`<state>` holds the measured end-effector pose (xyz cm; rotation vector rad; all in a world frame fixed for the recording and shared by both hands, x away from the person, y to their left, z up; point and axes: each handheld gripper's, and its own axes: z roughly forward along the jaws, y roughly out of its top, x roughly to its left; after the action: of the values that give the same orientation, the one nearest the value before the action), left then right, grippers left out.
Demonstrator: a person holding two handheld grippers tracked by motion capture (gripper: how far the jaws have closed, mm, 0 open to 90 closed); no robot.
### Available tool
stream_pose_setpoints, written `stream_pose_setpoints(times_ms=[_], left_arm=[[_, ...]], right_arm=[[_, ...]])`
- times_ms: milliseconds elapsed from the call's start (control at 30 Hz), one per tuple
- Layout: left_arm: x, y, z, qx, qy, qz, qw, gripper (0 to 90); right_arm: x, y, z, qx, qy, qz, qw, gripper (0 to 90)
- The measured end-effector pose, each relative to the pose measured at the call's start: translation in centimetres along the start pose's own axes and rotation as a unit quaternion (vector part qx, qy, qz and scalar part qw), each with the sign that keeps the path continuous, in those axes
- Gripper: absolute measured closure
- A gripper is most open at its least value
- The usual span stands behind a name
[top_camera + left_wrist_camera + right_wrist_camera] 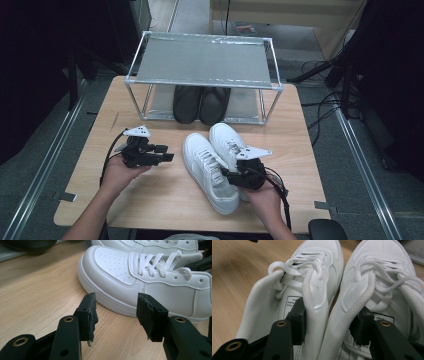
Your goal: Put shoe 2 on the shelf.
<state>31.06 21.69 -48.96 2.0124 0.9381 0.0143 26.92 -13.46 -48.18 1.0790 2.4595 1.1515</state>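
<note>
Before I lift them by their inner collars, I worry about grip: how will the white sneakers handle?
The white sneakers look fairly stiff: their uppers hold shape unaided. The padded collars would probably squash under the right gripper, whose jaws straddle both inner walls. Lifted from the heel end, the toes may droop. Loose laces might dangle.

left tongs (167,157): jaws apart, empty | right tongs (223,173): jaws apart, pointing left

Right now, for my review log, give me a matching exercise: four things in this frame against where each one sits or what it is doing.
Things:
1. black shoes
2. white sneakers
3. left gripper
4. right gripper

Places or states:
A. fingers inside both sneaker collars
B. open, over bare table
C. rack's lower shelf
D. side by side on table

Pairs: 1-C, 2-D, 3-B, 4-A
</note>
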Motion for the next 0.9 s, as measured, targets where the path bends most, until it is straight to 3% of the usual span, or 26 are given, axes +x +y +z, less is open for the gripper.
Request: stream_pose_setpoints(times_ms=[300, 600, 900], left_arm=[[0.5, 0.0, -0.2, -0.010, 0.005, -0.009, 0.9999, 50.8], [0.9, -0.2, -0.6, -0.018, 0.006, -0.013, 0.9997, 50.8], [1.1, -0.2, -0.7, -0.013, 0.011, -0.016, 0.9997, 50.4]], right_arm=[[0.0, 0.2, -0.1, -0.005, -0.004, -0.011, 0.9999, 69.0], [-0.7, 0.4, -0.3, 0.002, 0.017, 0.019, 0.9997, 72.5], [-1.2, 0.4, -1.0, 0.007, 0.029, 0.022, 0.9993, 73.3]])
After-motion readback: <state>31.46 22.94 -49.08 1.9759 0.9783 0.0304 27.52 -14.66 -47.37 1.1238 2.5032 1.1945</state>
